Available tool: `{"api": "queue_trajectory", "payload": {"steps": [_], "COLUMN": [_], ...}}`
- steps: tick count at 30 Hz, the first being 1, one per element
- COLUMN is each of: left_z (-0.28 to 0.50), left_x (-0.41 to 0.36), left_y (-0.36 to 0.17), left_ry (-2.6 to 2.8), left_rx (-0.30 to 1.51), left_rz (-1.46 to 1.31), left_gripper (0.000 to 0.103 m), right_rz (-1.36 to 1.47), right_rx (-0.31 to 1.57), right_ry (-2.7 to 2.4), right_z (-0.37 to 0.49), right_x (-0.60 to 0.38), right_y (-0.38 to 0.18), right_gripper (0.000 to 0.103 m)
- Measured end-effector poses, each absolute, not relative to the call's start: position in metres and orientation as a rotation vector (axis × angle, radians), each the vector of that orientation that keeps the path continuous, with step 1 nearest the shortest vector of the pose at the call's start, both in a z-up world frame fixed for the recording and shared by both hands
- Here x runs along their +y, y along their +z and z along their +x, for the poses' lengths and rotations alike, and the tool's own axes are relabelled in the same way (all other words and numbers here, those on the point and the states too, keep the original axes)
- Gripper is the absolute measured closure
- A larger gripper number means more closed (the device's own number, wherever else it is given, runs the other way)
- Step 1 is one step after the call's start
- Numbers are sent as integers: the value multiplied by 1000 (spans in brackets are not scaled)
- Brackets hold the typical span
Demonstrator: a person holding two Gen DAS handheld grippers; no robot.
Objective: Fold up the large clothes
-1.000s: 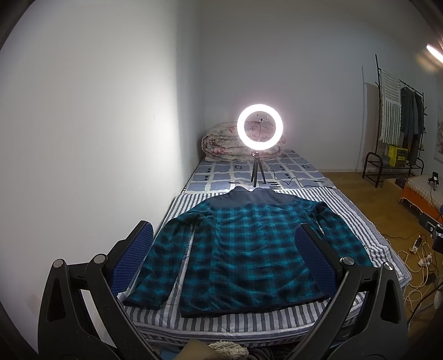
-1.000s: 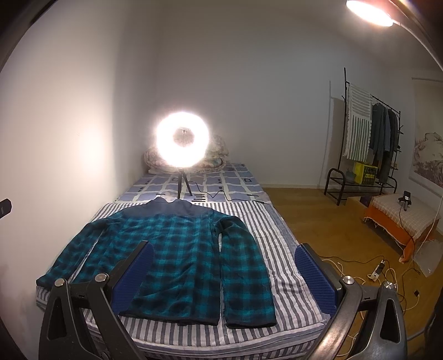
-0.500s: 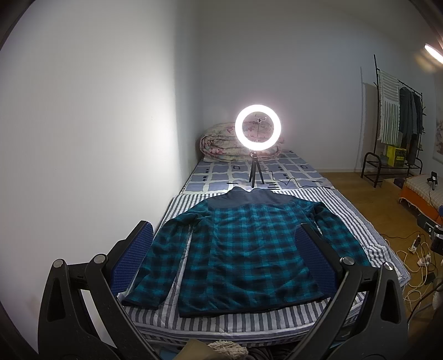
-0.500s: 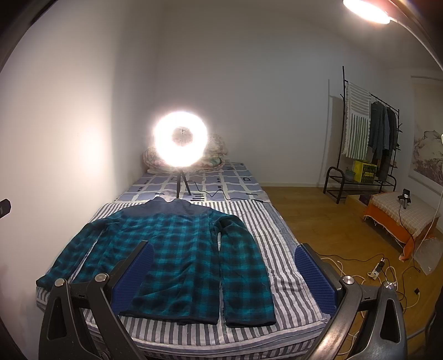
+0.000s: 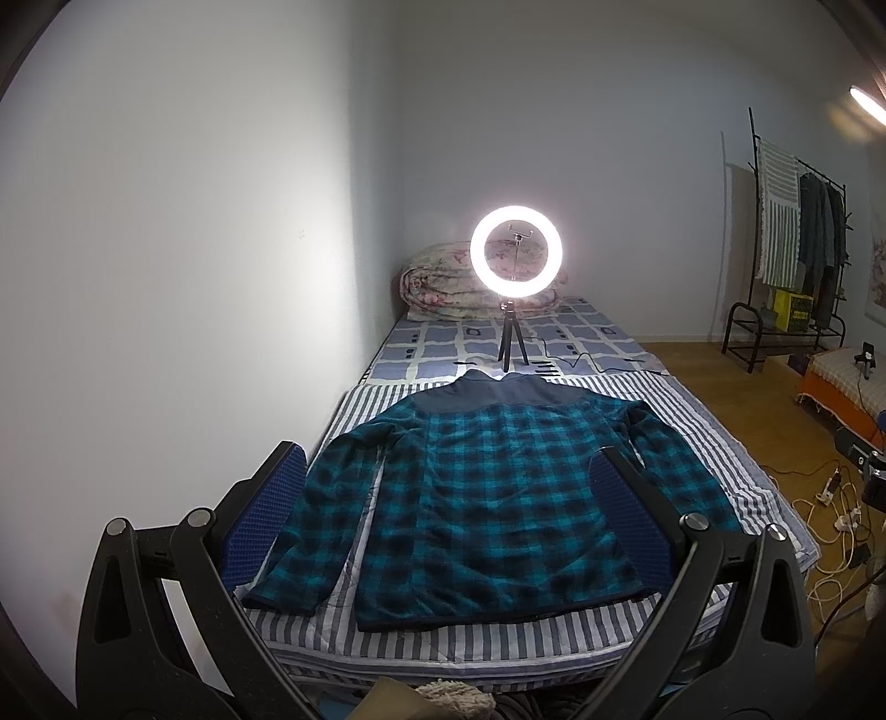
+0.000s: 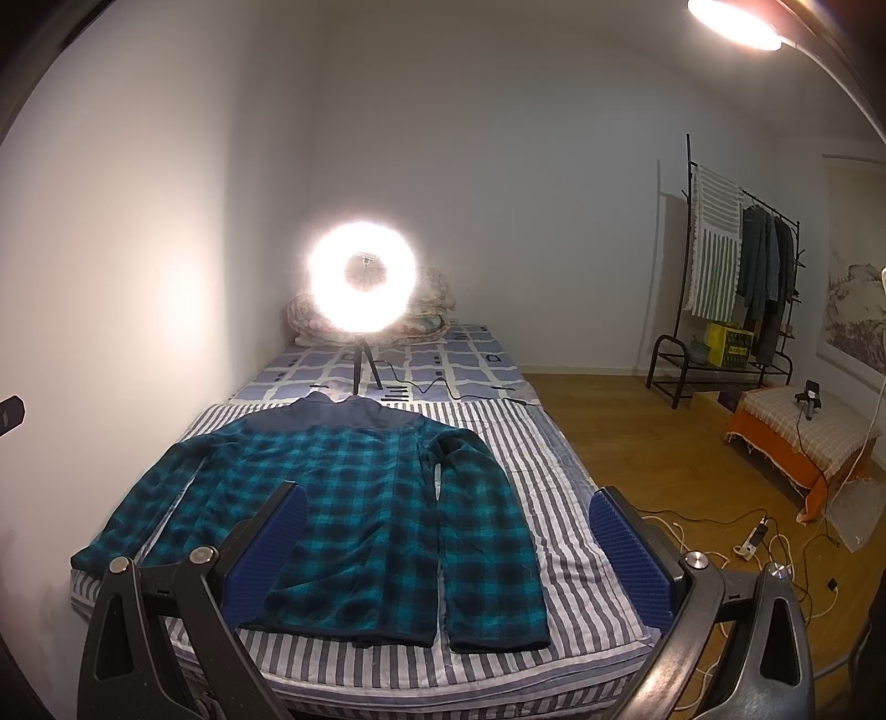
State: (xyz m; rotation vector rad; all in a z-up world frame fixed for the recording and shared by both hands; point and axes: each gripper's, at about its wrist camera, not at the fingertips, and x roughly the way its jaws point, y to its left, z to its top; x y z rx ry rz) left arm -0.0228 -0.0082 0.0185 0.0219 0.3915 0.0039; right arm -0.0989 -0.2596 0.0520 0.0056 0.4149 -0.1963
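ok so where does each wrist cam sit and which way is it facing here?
Left wrist: behind the open left gripper, at the foot of the bed, looking along it; shirt centred between the fingers.
Right wrist: behind the open right gripper, further right, same heading; shirt left of centre, floor at right.
Shared: shirt, bed, ring light, clothes rack. Only gripper parts show; no hands.

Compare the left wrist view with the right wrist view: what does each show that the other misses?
Left wrist only: beige fabric at the bottom edge. Right wrist only: the ceiling lamp's bright face and a wall painting. Both share the plaid shirt spread flat on the striped bed, the ring light, the clothes rack, with each gripper open and empty.
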Motion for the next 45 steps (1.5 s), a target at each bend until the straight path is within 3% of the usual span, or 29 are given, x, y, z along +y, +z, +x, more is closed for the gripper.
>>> {"api": "queue_trajectory", "payload": {"steps": [25,33,38,41,45], "left_z": [-44,-36,-12,10,33], "left_x": [29,54,80,97,119], "left_y": [28,19,-3,-23,-53], "left_ry": [109,122,137,142,143], "left_rx": [342,334,379,444,516], "left_rz": [55,54,79,67,12], "left_gripper": [0,0,13,29,46], "right_rz": [-3,7,12,40,82], "right_rx": [251,252,299,343,432], "right_ry": [3,127,182,223,309], "right_z": [-82,-42,8,44,101], "right_x": [-210,-183,-166,-161,-145], "right_y": [71,85,83,79,66], "right_gripper": [1,10,22,27,44]}}
